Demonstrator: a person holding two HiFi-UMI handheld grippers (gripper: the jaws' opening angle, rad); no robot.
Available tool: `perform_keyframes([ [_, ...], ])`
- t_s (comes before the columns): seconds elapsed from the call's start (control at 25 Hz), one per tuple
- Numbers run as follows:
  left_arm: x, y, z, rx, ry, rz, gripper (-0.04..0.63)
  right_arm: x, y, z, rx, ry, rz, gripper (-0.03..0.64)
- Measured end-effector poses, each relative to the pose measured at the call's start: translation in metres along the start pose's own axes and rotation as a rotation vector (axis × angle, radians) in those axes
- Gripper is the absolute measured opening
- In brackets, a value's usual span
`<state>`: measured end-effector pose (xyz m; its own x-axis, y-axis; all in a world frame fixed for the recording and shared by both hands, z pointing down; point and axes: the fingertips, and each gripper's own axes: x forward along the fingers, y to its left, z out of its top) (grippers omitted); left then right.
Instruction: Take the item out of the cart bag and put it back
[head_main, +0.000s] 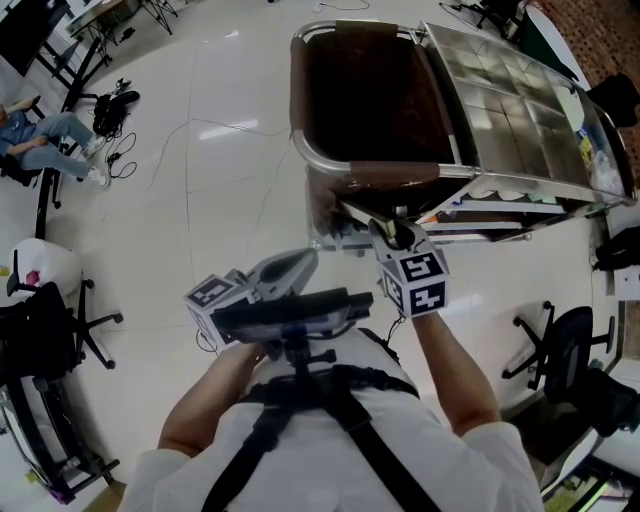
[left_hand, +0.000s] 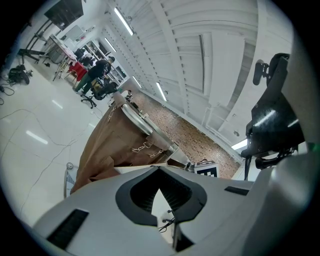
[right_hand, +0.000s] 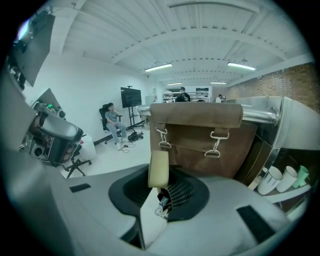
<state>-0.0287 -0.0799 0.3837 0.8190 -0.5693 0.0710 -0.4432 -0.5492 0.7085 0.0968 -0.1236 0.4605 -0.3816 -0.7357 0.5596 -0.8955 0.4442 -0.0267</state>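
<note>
Right gripper view shows the right gripper (right_hand: 162, 187) clamped on a small beige item (right_hand: 159, 169) just outside the brown cart bag (right_hand: 200, 137), so it should grip firmly until above the bag's open top, while the left gripper (left_hand: 159, 172) stays out of it, closed and empty.

From the head we looked steeply down, the bag (head_main: 365, 95) close ahead. From the left claw (head_main: 300, 262) we looked along its jaws, roughly level, at the bag's side and the right claw (head_main: 393, 234). From the right claw we faced the bag's front, close. All three views shared the bag.
</note>
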Motion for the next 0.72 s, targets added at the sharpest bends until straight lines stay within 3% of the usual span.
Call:
perform_keyframes([
  [0.28, 0.0, 0.0, 0.005, -0.002, -0.027, 0.008, 0.0, -0.015, -0.002, 0.002, 0.027, -0.021, -0.005, 0.075],
  [0.72, -0.002, 0.0, 0.001, 0.002, -0.004, -0.002, 0.0, -0.04, 0.003, 0.014, 0.057, -0.075, 0.001, 0.075],
])
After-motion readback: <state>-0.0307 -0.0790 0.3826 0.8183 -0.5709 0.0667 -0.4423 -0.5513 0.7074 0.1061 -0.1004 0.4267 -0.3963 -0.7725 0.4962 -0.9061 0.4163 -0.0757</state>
